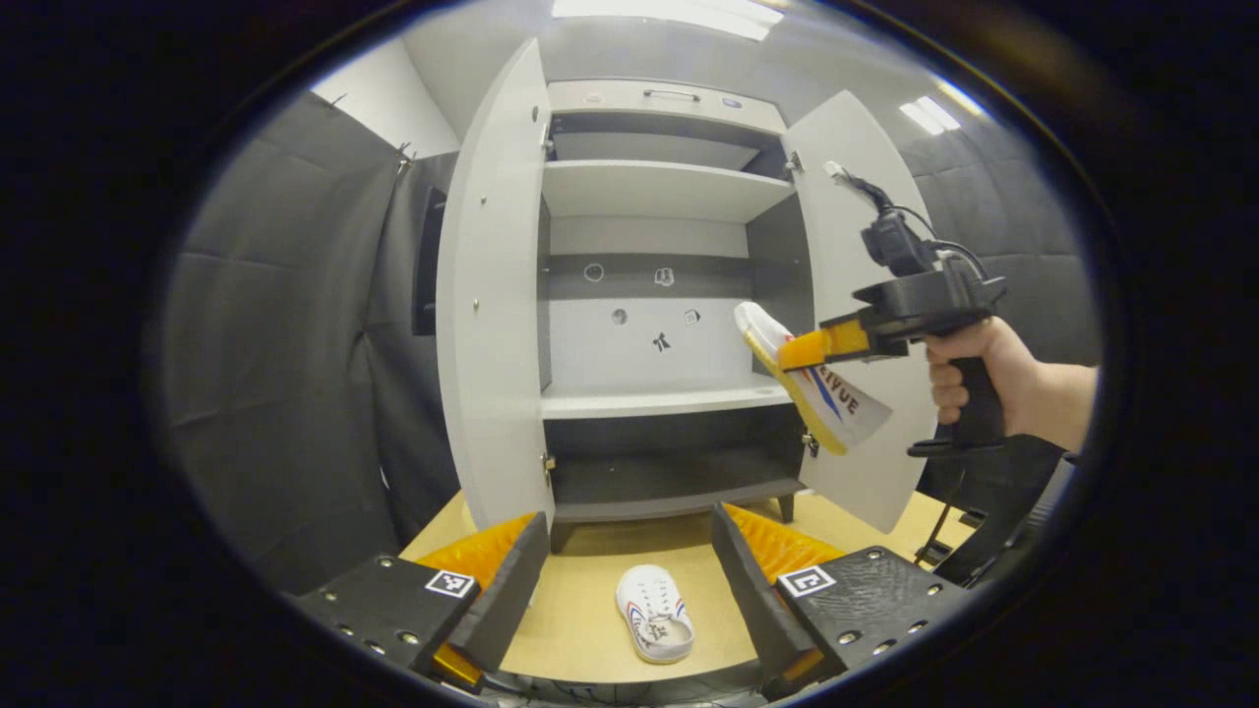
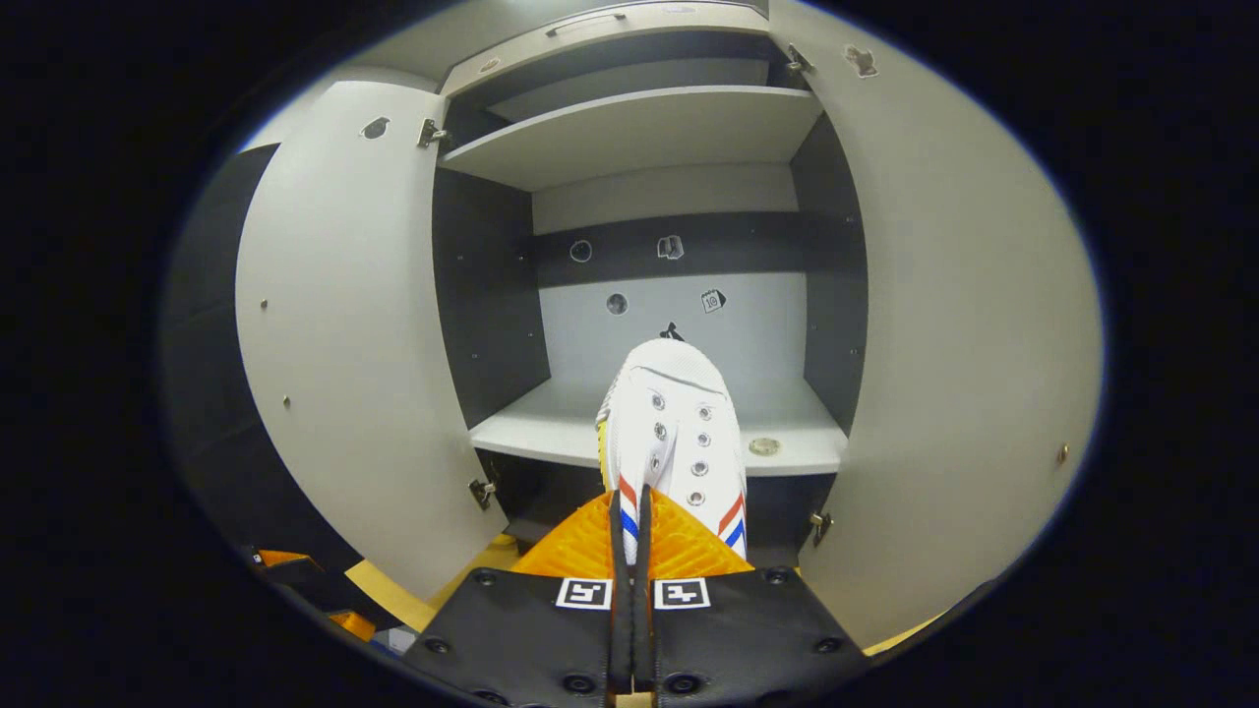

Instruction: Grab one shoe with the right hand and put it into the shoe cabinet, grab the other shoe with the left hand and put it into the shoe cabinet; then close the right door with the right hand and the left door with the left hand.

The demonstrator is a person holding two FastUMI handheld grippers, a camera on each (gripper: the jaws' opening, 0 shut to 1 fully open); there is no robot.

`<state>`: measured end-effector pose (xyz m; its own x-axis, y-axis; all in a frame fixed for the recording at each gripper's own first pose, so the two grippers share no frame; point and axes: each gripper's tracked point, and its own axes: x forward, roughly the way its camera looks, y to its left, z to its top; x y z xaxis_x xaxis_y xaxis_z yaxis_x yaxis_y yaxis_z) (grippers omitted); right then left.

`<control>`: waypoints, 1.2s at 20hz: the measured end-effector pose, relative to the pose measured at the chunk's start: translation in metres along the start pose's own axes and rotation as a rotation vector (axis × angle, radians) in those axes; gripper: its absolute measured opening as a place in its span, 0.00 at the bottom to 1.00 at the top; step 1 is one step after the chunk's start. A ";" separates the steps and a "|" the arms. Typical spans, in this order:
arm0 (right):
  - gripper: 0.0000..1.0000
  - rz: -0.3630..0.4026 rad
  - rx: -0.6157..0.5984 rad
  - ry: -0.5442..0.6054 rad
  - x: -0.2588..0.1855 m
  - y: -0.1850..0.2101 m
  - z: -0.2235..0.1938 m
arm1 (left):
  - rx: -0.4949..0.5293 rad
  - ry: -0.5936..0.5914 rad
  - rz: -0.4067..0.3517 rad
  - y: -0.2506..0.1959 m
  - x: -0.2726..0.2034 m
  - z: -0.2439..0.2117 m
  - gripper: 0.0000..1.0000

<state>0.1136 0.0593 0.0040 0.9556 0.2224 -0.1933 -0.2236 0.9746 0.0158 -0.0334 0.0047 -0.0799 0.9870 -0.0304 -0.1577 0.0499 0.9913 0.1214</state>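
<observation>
Shoe cabinet [image 1: 649, 295] stands on the tabletop [image 1: 590, 610] w/ both doors swung wide. Left door [image 1: 492, 295] and right door [image 1: 856, 295] flank the open shelves; mid shelf [image 1: 649, 398] is bare in the left gripper view.

Right gripper [image 1: 802, 351] is up in front of the cabinet, just by the right door's inner face, held by a hand [image 1: 974, 369] on its grip. Its jaws are clamped on one white shoe [image 1: 816, 388] near the heel end; sole faces outward, toe tilted up toward the cabinet opening. In the right gripper view the same gripper [image 2: 629, 531] has fingers pressed nearly together w/ a thin bit of the shoe's [image 2: 674, 442] upper between them. Shoe points straight ahead at the mid shelf [image 2: 551, 428], toe above the shelf's front edge; can't tell if it touches. Red/blue stripes show on both sides near the fingers. Small round thing [image 2: 763, 446] lies on that shelf toward the right.

Left gripper [image 1: 629, 590] sits low over the tabletop, jaws wide open, nothing between them but air. Second white shoe [image 1: 655, 612] lies flat on the tabletop, opening up, in front of the cabinet base and between the spread fingers as seen from that camera, apart from both.

Cabinet back wall carries a few small stickers [image 2: 671, 246]. Top drawer has a handle [image 1: 672, 94].
</observation>
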 end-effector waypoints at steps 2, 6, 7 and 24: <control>0.01 0.001 0.020 -0.033 0.015 0.001 0.018 | 0.009 -0.023 -0.002 0.000 0.002 0.007 0.96; 0.02 -0.035 0.003 -0.077 0.043 -0.011 0.048 | -0.056 -0.031 -0.010 0.002 0.009 0.013 0.94; 0.02 -0.042 0.001 -0.089 0.049 -0.015 0.055 | -0.061 -0.031 -0.005 0.004 0.009 0.013 0.96; 0.02 -0.091 0.042 -0.127 0.174 -0.062 0.095 | -0.025 -0.014 0.160 0.029 0.040 0.026 0.95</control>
<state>0.3125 0.0401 0.0625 0.9887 0.1324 -0.0701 -0.1294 0.9906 0.0454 0.0118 0.0286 -0.0572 0.9841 0.1264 -0.1246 -0.1116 0.9866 0.1193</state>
